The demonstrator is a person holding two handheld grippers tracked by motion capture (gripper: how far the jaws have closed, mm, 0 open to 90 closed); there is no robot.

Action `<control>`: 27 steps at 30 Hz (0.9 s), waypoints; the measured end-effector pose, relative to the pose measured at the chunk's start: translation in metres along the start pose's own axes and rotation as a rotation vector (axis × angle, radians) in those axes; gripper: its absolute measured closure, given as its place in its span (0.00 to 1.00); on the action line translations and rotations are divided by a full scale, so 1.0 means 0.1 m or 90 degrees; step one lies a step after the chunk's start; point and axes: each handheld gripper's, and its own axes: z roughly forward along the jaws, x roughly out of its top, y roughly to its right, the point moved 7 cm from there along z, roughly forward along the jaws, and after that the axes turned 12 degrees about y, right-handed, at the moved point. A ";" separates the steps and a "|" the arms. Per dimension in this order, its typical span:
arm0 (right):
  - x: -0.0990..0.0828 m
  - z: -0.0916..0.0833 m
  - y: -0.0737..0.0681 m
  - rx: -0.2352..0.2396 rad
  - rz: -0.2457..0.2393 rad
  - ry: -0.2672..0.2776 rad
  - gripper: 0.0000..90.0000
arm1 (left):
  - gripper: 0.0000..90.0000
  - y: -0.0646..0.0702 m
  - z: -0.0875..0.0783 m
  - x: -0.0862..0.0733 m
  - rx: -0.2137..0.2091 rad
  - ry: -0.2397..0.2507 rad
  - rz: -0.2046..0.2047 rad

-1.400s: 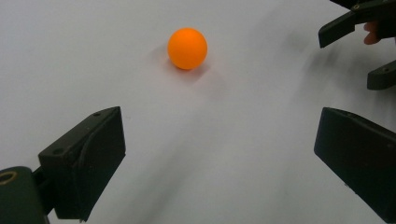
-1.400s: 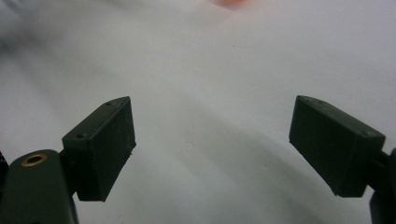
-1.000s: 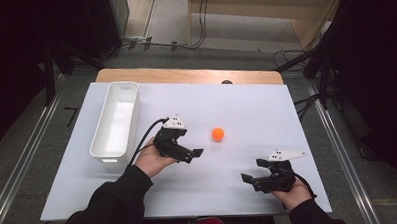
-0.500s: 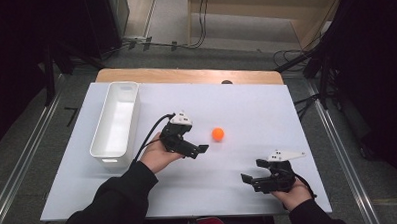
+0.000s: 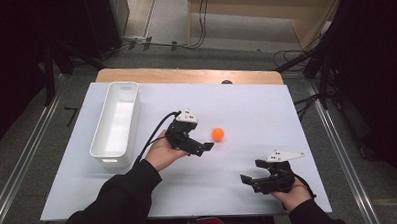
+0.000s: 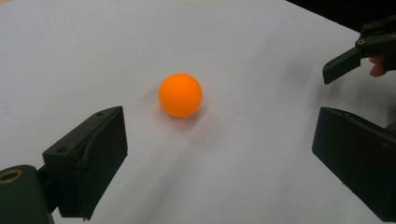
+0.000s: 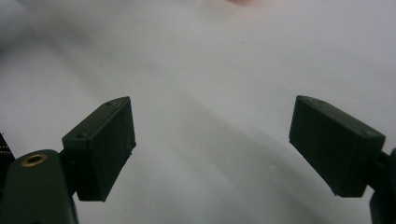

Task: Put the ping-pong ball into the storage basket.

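Observation:
An orange ball (image 5: 218,134) lies on the white table (image 5: 246,110) near its middle. My left gripper (image 5: 202,146) hovers just left of and slightly nearer than the ball, open. In the left gripper view the ball (image 6: 180,94) sits a little ahead of the left gripper (image 6: 219,116), between the lines of its two spread jaws and closer to the left one. My right gripper (image 5: 252,171) is low over the front right of the table, open, pointing left. In the right gripper view the right gripper (image 7: 211,105) has only bare table between its jaws.
A long white bin (image 5: 116,122) stands on the table's left side, lengthwise front to back. The right gripper's jaw (image 6: 348,58) shows at the top right of the left gripper view. A cable trails from the left gripper toward the person.
My left gripper has slid to the right, closer to the orange ball. The ball and the right gripper have stayed put.

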 end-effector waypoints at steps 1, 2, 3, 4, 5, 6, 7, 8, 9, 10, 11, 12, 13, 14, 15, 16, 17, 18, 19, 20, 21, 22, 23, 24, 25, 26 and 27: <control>0.00 0.00 0.00 0.000 0.000 0.000 0.15 | 0.04 0.00 0.01 0.00 0.000 0.001 -0.001; 0.00 0.00 0.00 0.002 0.000 0.000 0.15 | 0.04 -0.01 0.02 0.01 0.000 -0.001 0.002; 0.00 0.00 0.00 0.001 -0.001 -0.001 0.15 | 0.04 -0.01 0.04 0.01 0.000 0.000 0.001; 0.00 0.00 0.00 0.002 -0.001 0.000 0.15 | 0.04 -0.01 0.05 0.02 -0.002 -0.002 0.004; 0.00 0.00 0.00 0.001 -0.002 0.000 0.15 | 0.04 -0.02 0.06 0.03 -0.001 -0.001 0.007; 0.00 0.00 -0.01 0.003 -0.001 0.000 0.15 | 0.04 -0.02 0.08 0.04 -0.001 0.001 0.010; 0.00 0.00 -0.01 0.003 -0.001 0.000 0.15 | 0.04 -0.03 0.10 0.05 -0.002 0.001 0.007; 0.00 0.00 -0.01 0.002 -0.002 0.000 0.15 | 0.04 -0.03 0.11 0.06 -0.006 0.000 0.002; 0.00 0.00 -0.02 0.004 -0.001 0.000 0.15 | 0.04 -0.03 0.13 0.07 -0.008 0.000 0.003; 0.00 0.00 -0.02 0.004 -0.001 0.000 0.15 | 0.04 -0.04 0.16 0.07 -0.009 -0.001 0.006; 0.00 0.00 -0.02 0.004 0.000 0.000 0.15 | 0.04 -0.03 0.18 0.08 -0.009 -0.003 0.008; 0.00 0.00 -0.02 0.004 -0.001 0.001 0.15 | 0.04 -0.04 0.19 0.08 -0.008 -0.007 0.013; 0.00 0.00 -0.01 0.002 -0.002 -0.001 0.15 | 0.04 -0.03 0.21 0.09 -0.010 -0.004 0.011; 0.00 0.00 -0.01 0.002 -0.002 -0.001 0.15 | 0.04 -0.04 0.22 0.10 -0.010 -0.005 0.014; 0.00 0.00 -0.02 0.003 -0.002 -0.002 0.14 | 0.04 -0.04 0.24 0.11 -0.008 -0.003 0.015; -0.01 0.00 -0.02 0.006 0.000 -0.003 0.15 | 0.04 -0.04 0.25 0.12 -0.007 0.000 0.014; -0.01 0.00 -0.02 0.007 -0.005 -0.005 0.15 | 0.04 -0.04 0.27 0.13 -0.008 -0.002 0.013; -0.01 0.00 -0.03 0.006 -0.007 -0.004 0.15 | 0.04 -0.05 0.28 0.14 -0.007 -0.004 0.016; -0.01 0.00 -0.03 0.006 -0.007 -0.004 0.15 | 0.04 -0.05 0.28 0.14 -0.007 -0.004 0.016; -0.01 0.00 -0.03 0.009 -0.006 -0.002 0.14 | 0.04 -0.06 0.31 0.15 -0.007 -0.003 0.018; -0.01 0.00 -0.03 0.009 -0.006 -0.002 0.14 | 0.04 -0.06 0.31 0.15 -0.007 -0.003 0.018; -0.01 0.00 -0.03 0.011 -0.008 -0.003 0.15 | 0.04 -0.07 0.32 0.16 -0.003 -0.003 0.021; -0.01 0.00 -0.03 0.011 -0.008 -0.003 0.15 | 0.04 -0.07 0.32 0.16 -0.003 -0.003 0.021; -0.01 0.00 -0.03 0.011 -0.008 -0.003 0.14 | 0.04 -0.09 0.33 0.16 0.000 -0.004 0.027; -0.01 0.00 -0.03 0.010 -0.009 -0.002 0.15 | 0.04 -0.09 0.34 0.17 0.004 -0.002 0.028; -0.01 0.00 -0.02 0.010 -0.010 0.001 0.14 | 0.04 -0.11 0.35 0.17 0.002 -0.003 0.027; 0.00 0.00 -0.03 0.011 -0.007 0.001 0.15 | 0.04 -0.12 0.36 0.18 0.003 -0.002 0.024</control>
